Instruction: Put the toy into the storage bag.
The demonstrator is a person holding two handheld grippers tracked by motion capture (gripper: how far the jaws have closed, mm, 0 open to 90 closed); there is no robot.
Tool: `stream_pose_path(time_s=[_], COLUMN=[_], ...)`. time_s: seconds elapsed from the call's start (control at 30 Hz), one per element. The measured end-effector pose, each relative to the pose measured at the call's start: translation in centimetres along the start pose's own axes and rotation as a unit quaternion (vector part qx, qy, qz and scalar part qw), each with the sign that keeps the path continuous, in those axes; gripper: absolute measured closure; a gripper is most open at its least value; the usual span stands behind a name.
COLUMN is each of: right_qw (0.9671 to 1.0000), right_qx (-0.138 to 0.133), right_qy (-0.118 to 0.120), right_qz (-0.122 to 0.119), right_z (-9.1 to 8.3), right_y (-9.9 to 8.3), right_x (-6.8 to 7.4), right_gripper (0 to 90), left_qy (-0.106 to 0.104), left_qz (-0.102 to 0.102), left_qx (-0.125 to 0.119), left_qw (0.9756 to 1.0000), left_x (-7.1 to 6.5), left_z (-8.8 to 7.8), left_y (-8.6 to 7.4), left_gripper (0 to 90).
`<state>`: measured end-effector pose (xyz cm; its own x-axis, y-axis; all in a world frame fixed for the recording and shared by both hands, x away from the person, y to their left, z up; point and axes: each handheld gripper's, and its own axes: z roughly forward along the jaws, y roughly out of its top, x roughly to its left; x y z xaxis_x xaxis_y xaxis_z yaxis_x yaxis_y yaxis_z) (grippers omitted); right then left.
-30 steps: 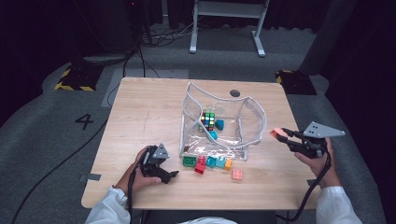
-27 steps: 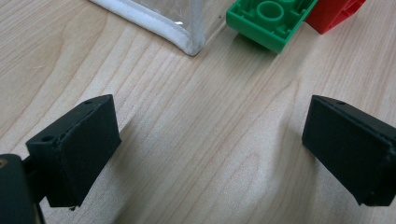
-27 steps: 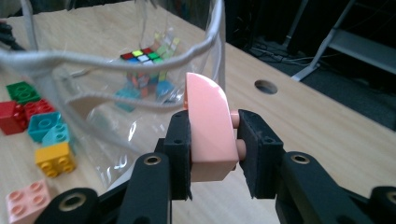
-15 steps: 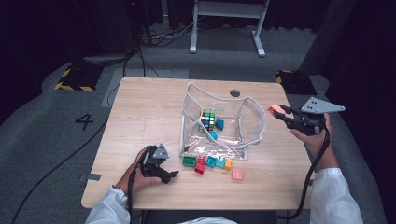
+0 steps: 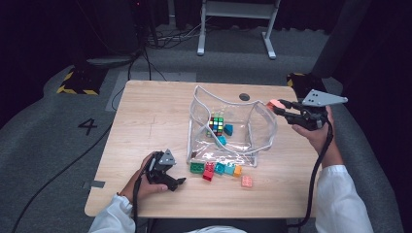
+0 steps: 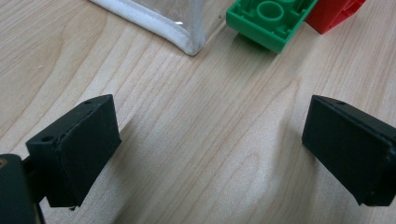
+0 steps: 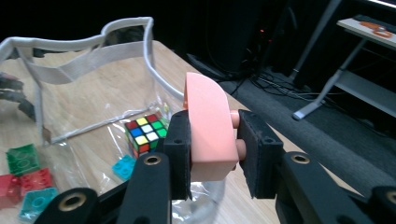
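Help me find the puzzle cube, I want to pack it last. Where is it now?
The puzzle cube lies inside the clear bag at the table's middle in the high view, with two teal bricks just right of it.

Large dark numeral "4" [image 5: 89, 126] marked on grey floor [image 5: 43, 145], left of table. No other readable text anywhere.
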<state>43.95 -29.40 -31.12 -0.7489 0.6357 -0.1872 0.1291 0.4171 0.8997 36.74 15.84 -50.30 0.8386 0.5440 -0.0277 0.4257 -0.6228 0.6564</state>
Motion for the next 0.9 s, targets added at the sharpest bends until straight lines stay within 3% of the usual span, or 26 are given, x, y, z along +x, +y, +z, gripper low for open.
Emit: stream_pose_path(time_s=[0.23, 0.4, 0.57, 0.73, 0.83, 0.9], right_qw=[0.9989, 0.9959, 0.9905, 0.9858, 0.9804, 0.9746], right_qx=[0.014, 0.032, 0.066, 0.099, 0.13, 0.159], right_qy=[0.04, 0.068, 0.093, 0.101, 0.11, 0.114], right_qz=[-0.019, -0.049, -0.077, -0.09, -0.099, -0.109], right_z=[2.4, 4.4, 6.5, 8.0, 8.9, 9.4], right_y=[1.1, 1.7, 2.1, 2.2, 2.1, 2.0], right_x=[1.6, 2.9, 4.1, 4.6, 4.7, 4.6], right_gripper=[66.8, 66.8, 66.7, 66.8, 66.7, 66.7], left_qy=[0.0, 0.0, 0.0, 0.0, 0.0, 0.0], left_qz=[0.0, 0.0, 0.0, 0.0, 0.0, 0.0], left_qx=[0.0, 0.0, 0.0, 0.0, 0.0, 0.0], left_qw=[1.0, 1.0, 1.0, 1.0, 1.0, 1.0], left_x=[0.0, 0.0, 0.0, 0.0, 0.0, 0.0], left_z=[0.0, 0.0, 0.0, 0.0, 0.0, 0.0], left_y=[0.0, 0.0, 0.0, 0.0, 0.0, 0.0], left_gripper=[4.1, 4.1, 4.1, 4.1, 4.1, 4.1])
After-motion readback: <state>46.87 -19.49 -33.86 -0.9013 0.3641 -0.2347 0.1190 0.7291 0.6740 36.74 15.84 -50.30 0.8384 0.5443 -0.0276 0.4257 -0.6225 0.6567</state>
